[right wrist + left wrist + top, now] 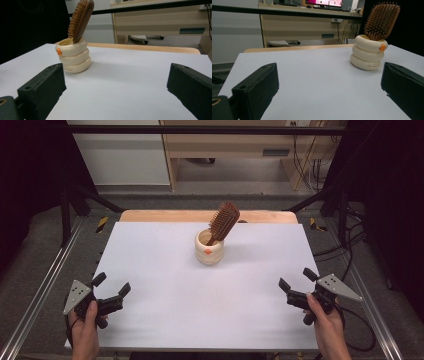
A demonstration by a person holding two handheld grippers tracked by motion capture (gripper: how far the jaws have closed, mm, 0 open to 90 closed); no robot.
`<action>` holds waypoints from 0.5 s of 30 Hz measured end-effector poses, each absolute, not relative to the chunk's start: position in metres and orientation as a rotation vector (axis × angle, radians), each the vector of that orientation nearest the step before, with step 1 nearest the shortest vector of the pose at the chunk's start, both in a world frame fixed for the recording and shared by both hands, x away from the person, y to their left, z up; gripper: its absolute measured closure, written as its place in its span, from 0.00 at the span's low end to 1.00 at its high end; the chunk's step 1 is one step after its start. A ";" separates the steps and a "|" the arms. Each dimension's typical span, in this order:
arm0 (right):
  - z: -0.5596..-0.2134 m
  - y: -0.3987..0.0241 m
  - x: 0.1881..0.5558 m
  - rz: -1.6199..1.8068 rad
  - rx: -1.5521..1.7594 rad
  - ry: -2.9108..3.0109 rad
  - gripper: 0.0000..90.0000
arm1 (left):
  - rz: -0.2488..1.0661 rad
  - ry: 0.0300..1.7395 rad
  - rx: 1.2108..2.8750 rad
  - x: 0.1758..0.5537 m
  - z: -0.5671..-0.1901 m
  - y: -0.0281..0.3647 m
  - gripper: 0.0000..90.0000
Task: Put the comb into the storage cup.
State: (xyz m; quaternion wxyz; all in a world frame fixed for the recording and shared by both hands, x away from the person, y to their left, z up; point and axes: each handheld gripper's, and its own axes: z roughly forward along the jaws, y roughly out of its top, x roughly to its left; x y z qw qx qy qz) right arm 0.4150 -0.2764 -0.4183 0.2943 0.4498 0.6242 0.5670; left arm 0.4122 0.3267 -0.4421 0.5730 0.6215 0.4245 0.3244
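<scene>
The wooden hairbrush (223,222) stands handle-down, tilted, in the cream ringed cup (209,248) toward the table's (150,270) far middle. The left gripper (111,287) and right gripper (297,278) rest near the front corners, well apart from the cup, jaws wide and empty.

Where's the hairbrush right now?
In the high view the wooden hairbrush stands handle-down in the cream ringed cup, leaning right, near the table's far edge and centre, well ahead of both open grippers.

Black two-jaw tools (111,288), grey triangular plates, black cables, bare forearms
</scene>
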 end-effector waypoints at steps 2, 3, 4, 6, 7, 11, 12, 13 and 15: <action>-0.421 -0.274 0.415 1.504 1.195 1.670 0.02 | 0.761 0.992 1.459 0.412 -0.442 0.326 0.02; -0.422 -0.273 0.415 1.506 1.195 1.670 0.02 | 0.762 0.991 1.462 0.412 -0.442 0.326 0.02; -0.423 -0.272 0.416 1.504 1.195 1.677 0.02 | 0.763 0.990 1.463 0.412 -0.442 0.326 0.02; -0.425 -0.269 0.416 1.499 1.188 1.684 0.02 | 0.765 0.988 1.464 0.412 -0.442 0.326 0.02; -0.425 -0.268 0.417 1.498 1.190 1.686 0.02 | 0.765 0.988 1.465 0.412 -0.442 0.326 0.02; -0.429 -0.263 0.418 1.493 1.180 1.693 0.02 | 0.764 0.990 1.462 0.412 -0.442 0.326 0.02; -0.430 -0.261 0.419 1.492 1.179 1.694 0.02 | 0.764 0.991 1.462 0.412 -0.442 0.326 0.02; -0.431 -0.260 0.419 1.492 1.175 1.693 0.02 | 0.764 0.991 1.462 0.412 -0.442 0.326 0.02; -0.434 -0.257 0.420 1.491 1.169 1.690 0.02 | 0.763 0.989 1.460 0.412 -0.442 0.326 0.02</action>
